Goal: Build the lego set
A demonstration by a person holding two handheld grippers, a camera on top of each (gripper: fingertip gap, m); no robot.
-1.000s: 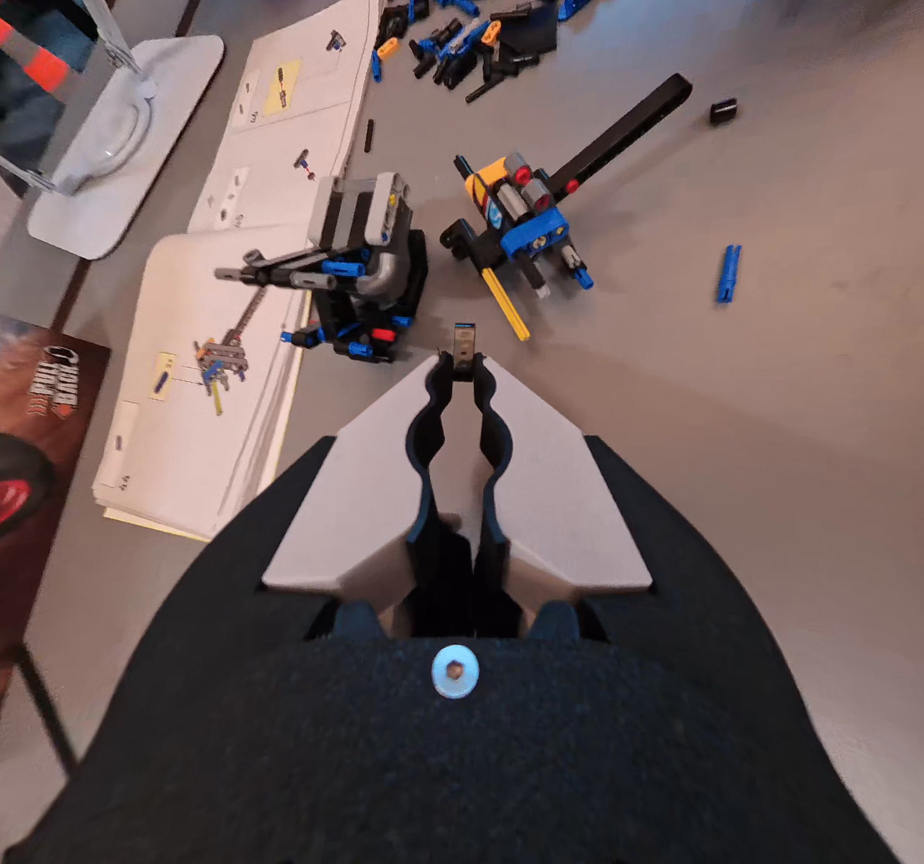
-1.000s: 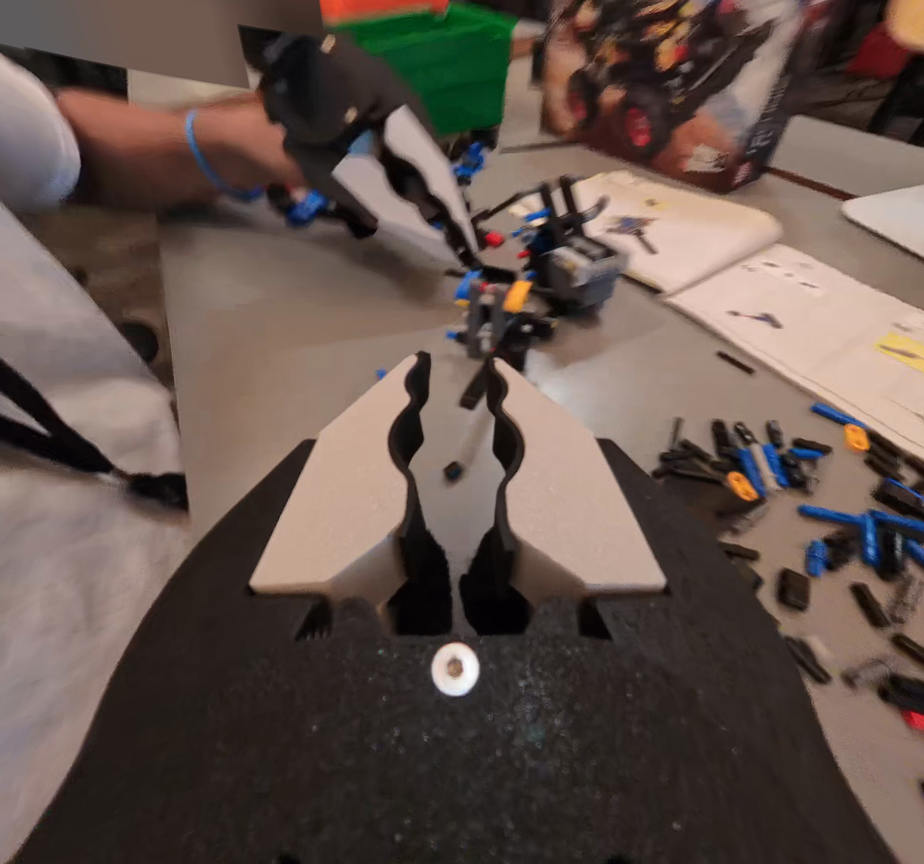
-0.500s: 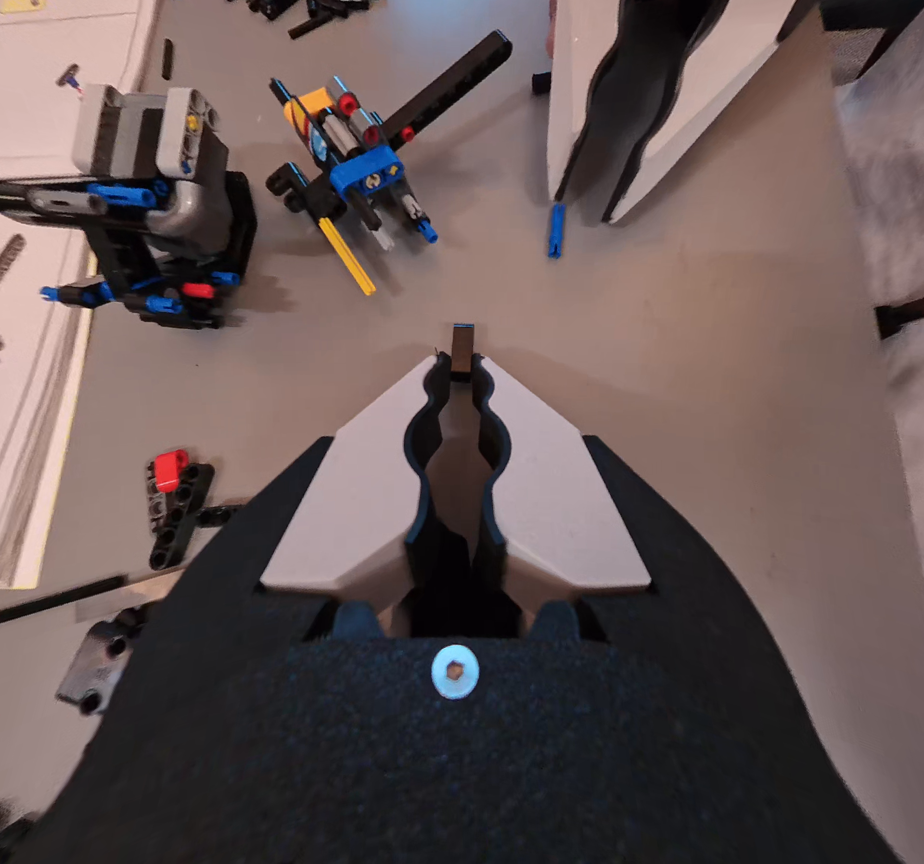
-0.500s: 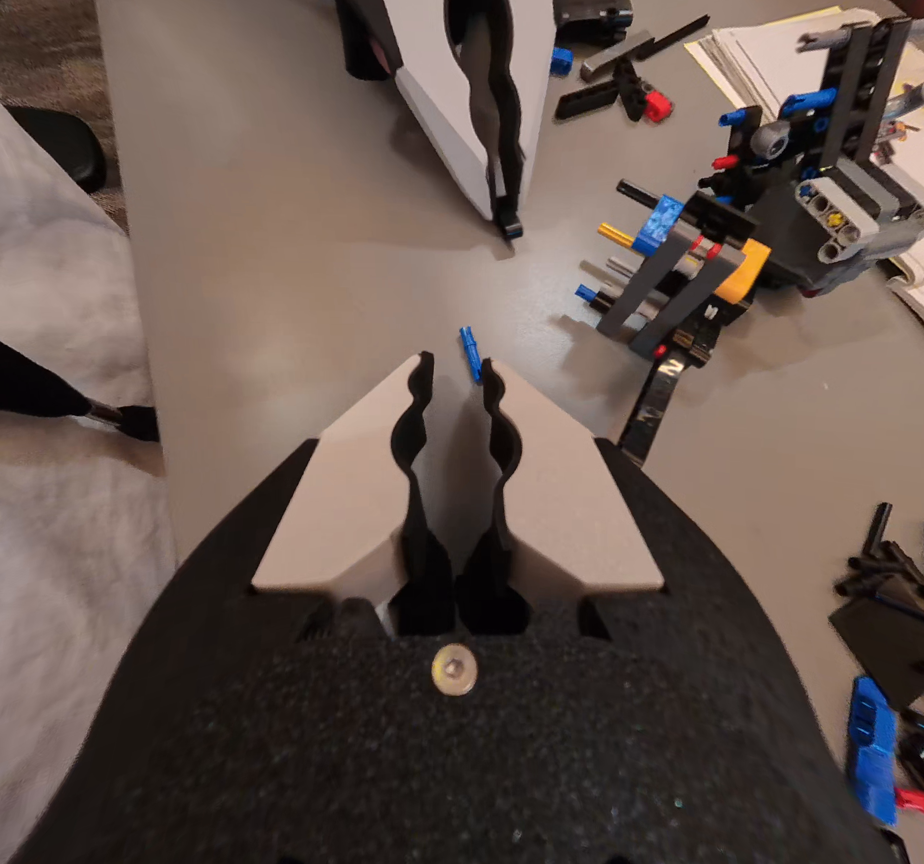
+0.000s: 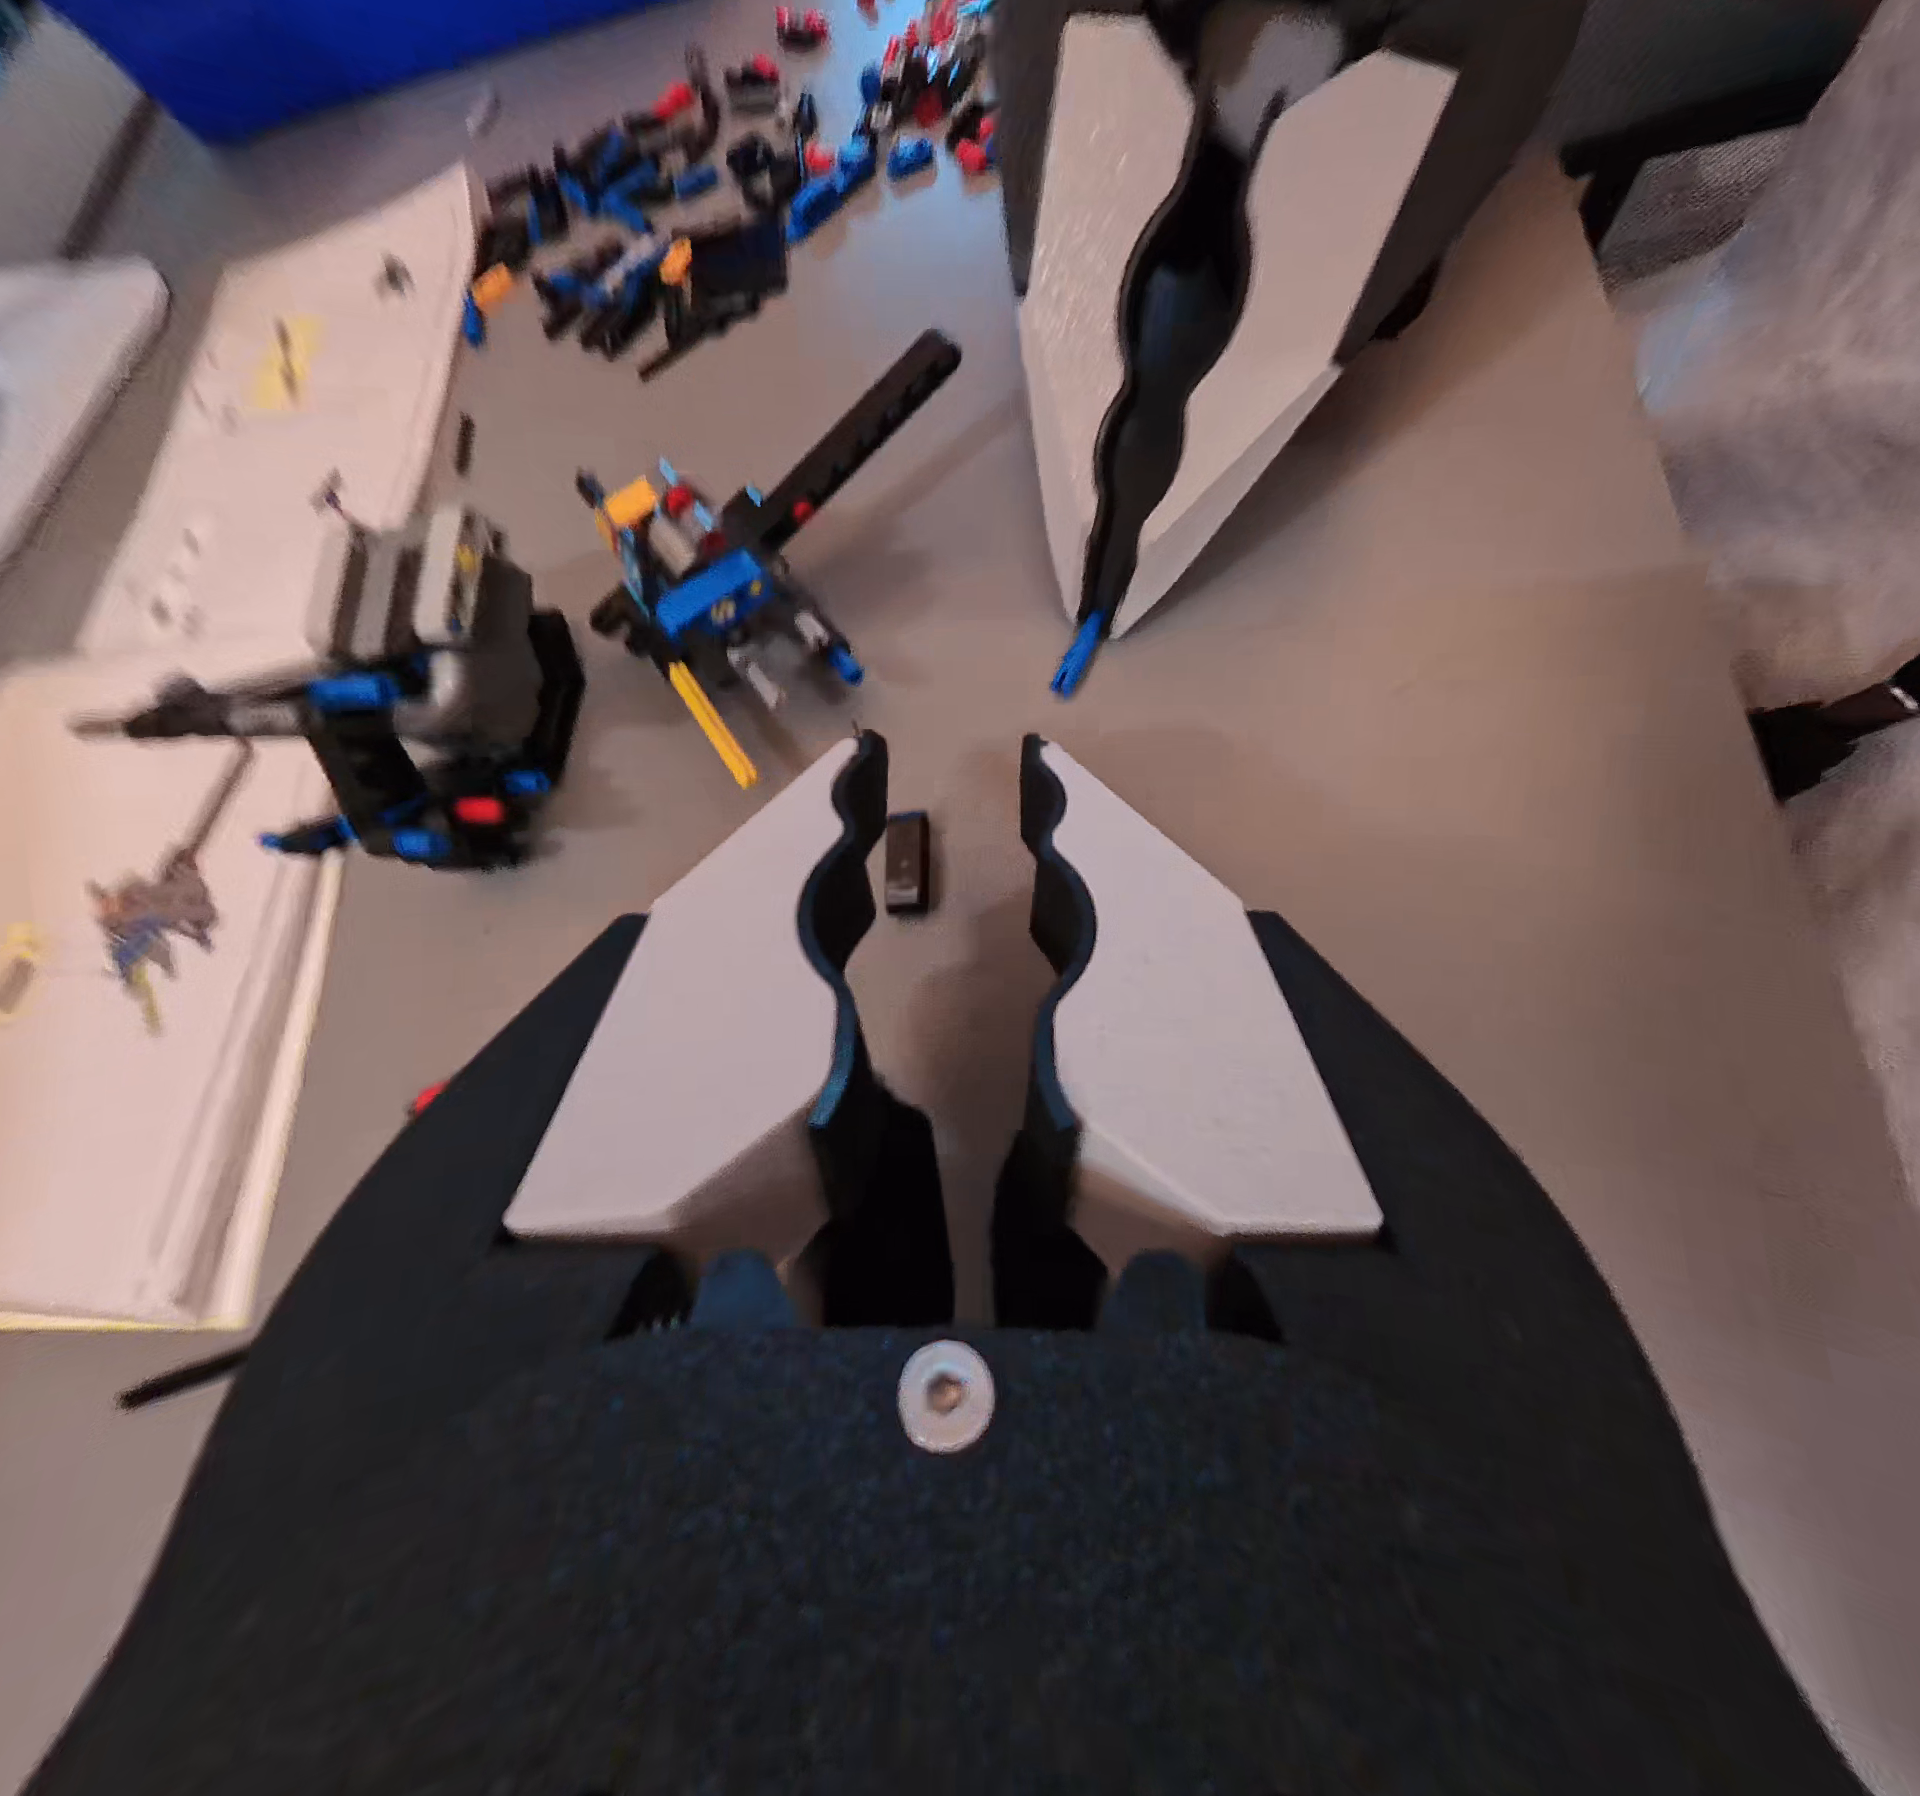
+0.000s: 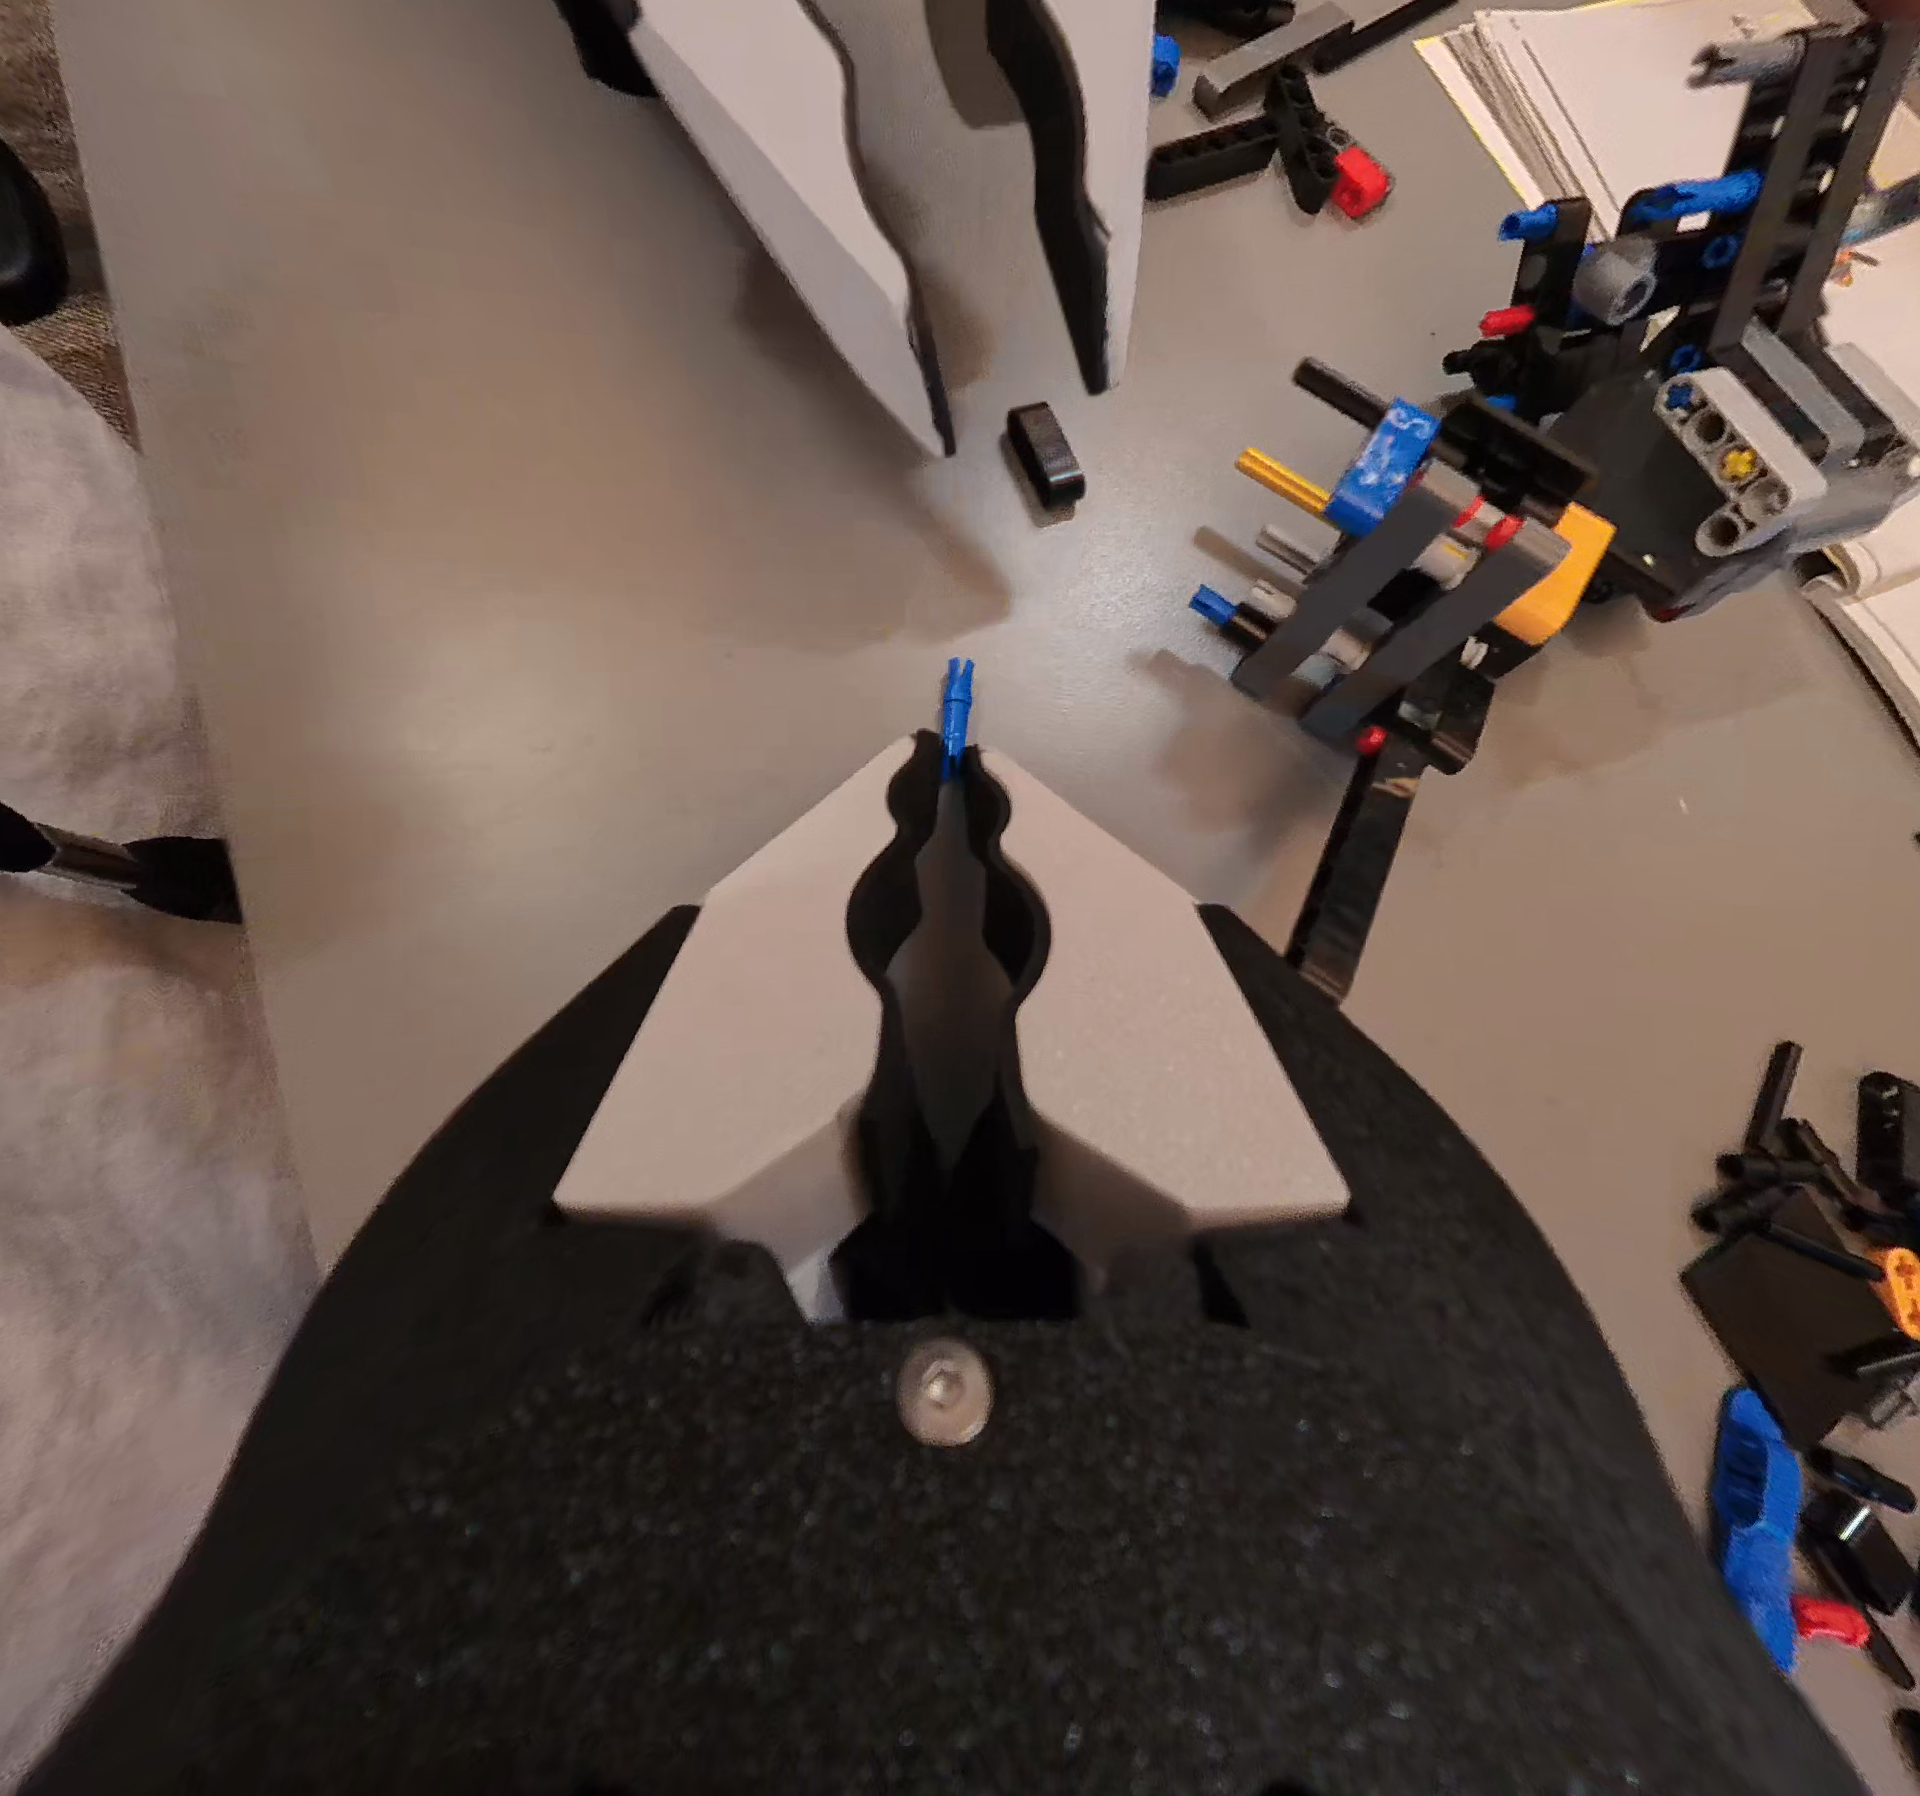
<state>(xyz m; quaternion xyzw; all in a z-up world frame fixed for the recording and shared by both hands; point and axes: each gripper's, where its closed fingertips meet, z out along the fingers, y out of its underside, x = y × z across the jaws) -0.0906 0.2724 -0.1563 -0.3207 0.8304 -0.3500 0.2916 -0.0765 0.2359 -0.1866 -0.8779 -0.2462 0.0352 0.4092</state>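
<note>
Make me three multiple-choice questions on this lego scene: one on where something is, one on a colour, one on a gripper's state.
1. Where is the small black piece?
A. On the table between the left gripper's fingers
B. On the booklet
C. In the right gripper

2. What colour is the pin in the right gripper?
A. Red
B. Blue
C. Yellow

3. How is the left gripper?
A. Shut on a beam
B. Shut on nothing
C. Open

Answers:
1 A: it lies on the table in the gap.
2 B: a blue tip sticks out.
3 C: its fingers stand apart.
</note>
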